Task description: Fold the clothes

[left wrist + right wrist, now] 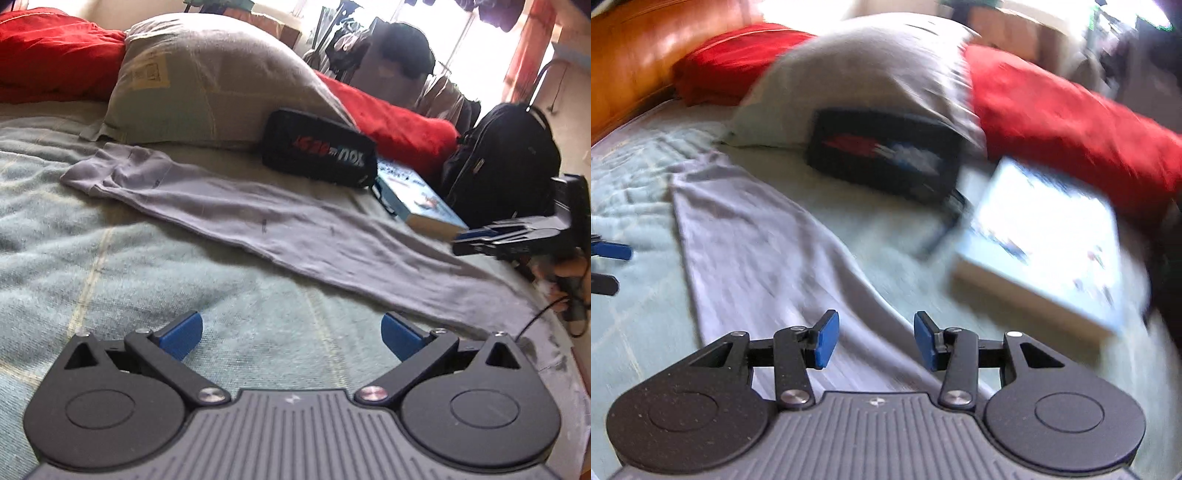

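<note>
Left wrist view: we see the long pale-lilac cotton garment (pixel 258 218) lying flat as a narrow strip on the light green woven bedspread (pixel 110 295), long axis running from the grey pillow (pixel 207 81) diagonally down to the right, ahead and right of the left gripper (pixel 291 334), whose blue pads are spread wide and hold nothing. Right wrist view, blurred: the garment's near end sits directly under the right gripper (pixel 873 341), so we judge this hand nearer; its jaws are partly apart, gripping nothing, cloth contact unclear.
</note>
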`<state>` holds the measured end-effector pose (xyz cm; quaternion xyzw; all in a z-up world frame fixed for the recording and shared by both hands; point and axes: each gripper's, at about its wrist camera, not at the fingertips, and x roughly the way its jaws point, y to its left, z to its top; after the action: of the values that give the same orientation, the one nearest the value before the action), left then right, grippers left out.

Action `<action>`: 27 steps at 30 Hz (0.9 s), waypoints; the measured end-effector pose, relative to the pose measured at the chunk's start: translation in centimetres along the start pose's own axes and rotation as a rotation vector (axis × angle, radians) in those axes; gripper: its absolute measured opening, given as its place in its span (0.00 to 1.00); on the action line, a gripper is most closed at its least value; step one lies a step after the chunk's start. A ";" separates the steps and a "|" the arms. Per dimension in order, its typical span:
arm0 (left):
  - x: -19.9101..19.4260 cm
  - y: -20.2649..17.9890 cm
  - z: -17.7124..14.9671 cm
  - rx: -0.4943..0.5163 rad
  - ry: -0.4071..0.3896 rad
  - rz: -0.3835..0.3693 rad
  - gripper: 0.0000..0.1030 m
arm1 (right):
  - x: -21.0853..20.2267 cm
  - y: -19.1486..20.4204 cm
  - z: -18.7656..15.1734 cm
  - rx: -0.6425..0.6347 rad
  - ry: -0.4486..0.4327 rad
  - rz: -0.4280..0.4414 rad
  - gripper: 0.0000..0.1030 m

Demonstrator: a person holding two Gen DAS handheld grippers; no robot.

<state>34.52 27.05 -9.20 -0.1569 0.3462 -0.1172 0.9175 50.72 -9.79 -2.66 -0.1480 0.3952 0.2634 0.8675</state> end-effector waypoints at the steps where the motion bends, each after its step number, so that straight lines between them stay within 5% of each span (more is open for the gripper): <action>1: 0.1 0.0 0.0 0.003 0.004 0.006 0.99 | -0.3 -0.6 -0.6 0.011 0.002 -0.007 0.49; 22: 0.6 -0.2 -0.2 0.020 0.009 0.027 0.99 | 1.5 -3.4 -2.1 0.039 -0.108 -0.120 0.44; 27: 0.6 -0.1 -0.2 0.023 0.010 0.029 0.99 | 2.0 -2.3 -3.5 -0.045 -0.086 -0.140 0.44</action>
<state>34.85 26.68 -9.67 -0.1406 0.3518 -0.1087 0.9190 51.01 -12.59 -6.28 -0.1832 0.3401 0.2173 0.8964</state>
